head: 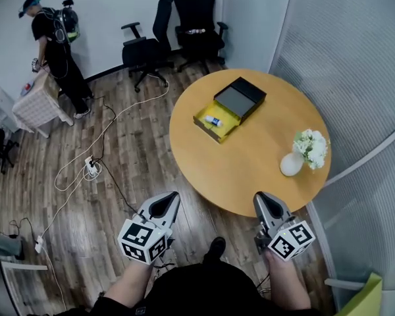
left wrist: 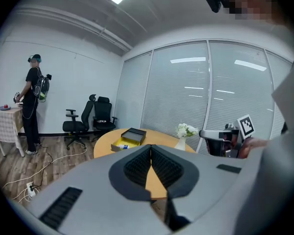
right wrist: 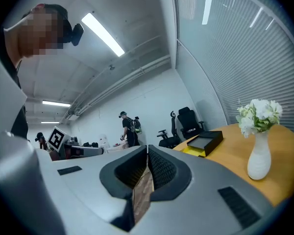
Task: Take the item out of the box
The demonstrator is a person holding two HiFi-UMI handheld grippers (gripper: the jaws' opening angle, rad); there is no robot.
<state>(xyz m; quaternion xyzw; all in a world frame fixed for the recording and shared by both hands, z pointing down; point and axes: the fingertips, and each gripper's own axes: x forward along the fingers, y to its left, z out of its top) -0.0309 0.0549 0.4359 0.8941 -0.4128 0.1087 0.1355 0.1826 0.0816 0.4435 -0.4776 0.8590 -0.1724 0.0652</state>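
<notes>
Small white-and-blue item [head: 213, 121] lies untouched in the open yellow box [head: 225, 116] on the round wooden table's [head: 250, 166] far side, while the left gripper [head: 173, 195] and right gripper [head: 260, 197], both closed and empty, hover at its near edge, so the approach seems at hand: reach across and open one.

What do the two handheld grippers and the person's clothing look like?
The left gripper and the right gripper both have light grey shells that taper to a point, with black ribbed pads set in a teardrop-shaped recess. Each carries a white cube with black square markers. The person wears a black top.
</notes>
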